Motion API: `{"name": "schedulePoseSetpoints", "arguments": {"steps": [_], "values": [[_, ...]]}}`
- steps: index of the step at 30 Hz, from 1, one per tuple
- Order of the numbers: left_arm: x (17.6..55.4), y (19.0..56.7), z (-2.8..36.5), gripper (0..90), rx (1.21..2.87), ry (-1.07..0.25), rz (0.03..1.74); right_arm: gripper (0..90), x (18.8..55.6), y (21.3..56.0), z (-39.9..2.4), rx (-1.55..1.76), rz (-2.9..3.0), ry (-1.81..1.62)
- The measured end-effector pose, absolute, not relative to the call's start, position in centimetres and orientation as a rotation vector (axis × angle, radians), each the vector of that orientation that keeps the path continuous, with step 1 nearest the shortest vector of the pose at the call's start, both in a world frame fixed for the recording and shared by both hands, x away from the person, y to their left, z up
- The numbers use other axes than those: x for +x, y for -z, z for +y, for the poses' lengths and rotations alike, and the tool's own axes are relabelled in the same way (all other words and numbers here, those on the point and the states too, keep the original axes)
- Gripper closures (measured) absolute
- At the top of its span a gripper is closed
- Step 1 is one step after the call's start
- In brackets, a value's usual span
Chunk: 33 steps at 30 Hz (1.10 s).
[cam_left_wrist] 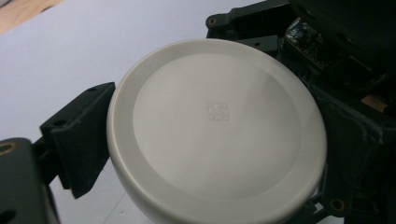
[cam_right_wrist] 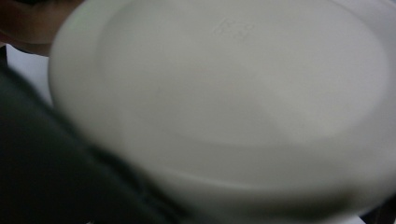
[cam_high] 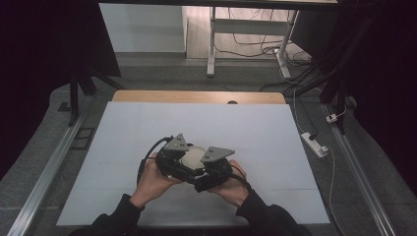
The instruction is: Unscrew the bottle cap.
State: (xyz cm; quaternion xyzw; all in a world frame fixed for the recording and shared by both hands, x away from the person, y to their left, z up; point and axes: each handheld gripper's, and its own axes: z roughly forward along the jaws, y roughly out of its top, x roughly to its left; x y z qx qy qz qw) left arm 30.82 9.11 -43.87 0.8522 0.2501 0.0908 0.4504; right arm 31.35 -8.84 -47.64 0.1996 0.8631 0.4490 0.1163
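Observation:
A white round container (cam_high: 194, 156), low, with a flat lid, sits just above the white mat between the two grippers. In the left gripper view the container (cam_left_wrist: 217, 126) shows a small square mark in the middle of its lid. My left gripper (cam_high: 183, 160) is shut on it, and one black jaw presses its left side. From the other side my right gripper (cam_high: 202, 166) is closed on the same container (cam_right_wrist: 233, 93), which is blurred and very close. A dark jaw lies against its lower left. The person's hands (cam_high: 152, 177) hold both tools together.
A white mat (cam_high: 255, 128) covers the wooden table (cam_high: 196, 96). A power strip (cam_high: 314, 144) with a cable lies on the floor to the right. A white desk frame (cam_high: 211, 49) stands behind the table. Metal rails (cam_high: 49, 167) run along both sides.

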Motion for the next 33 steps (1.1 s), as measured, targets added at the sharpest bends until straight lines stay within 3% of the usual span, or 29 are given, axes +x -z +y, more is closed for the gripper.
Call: {"name": "schedulePoseSetpoints", "arguments": {"steps": [3,11,19,26,33], "values": [[31.0,43.6,9.6,0.0,2.108,-0.226,0.583,6.5,31.4,47.6,-9.0,0.573,2.538,-1.33],[31.0,42.7,12.2,0.0,2.197,-0.15,0.328,6.5,31.3,47.5,-9.1,0.502,2.589,-1.381],[31.0,43.1,12.4,2.6,2.187,-0.061,0.17,6.6,30.6,47.4,-8.6,0.382,2.65,-1.428],[30.8,43.4,12.3,7.5,2.174,-0.074,0.17,6.6,30.2,47.4,-8.3,0.343,2.664,-1.435],[30.9,43.4,11.4,7.8,2.166,-0.135,0.333,6.6,30.7,47.5,-8.5,0.433,2.62,-1.39]]}}
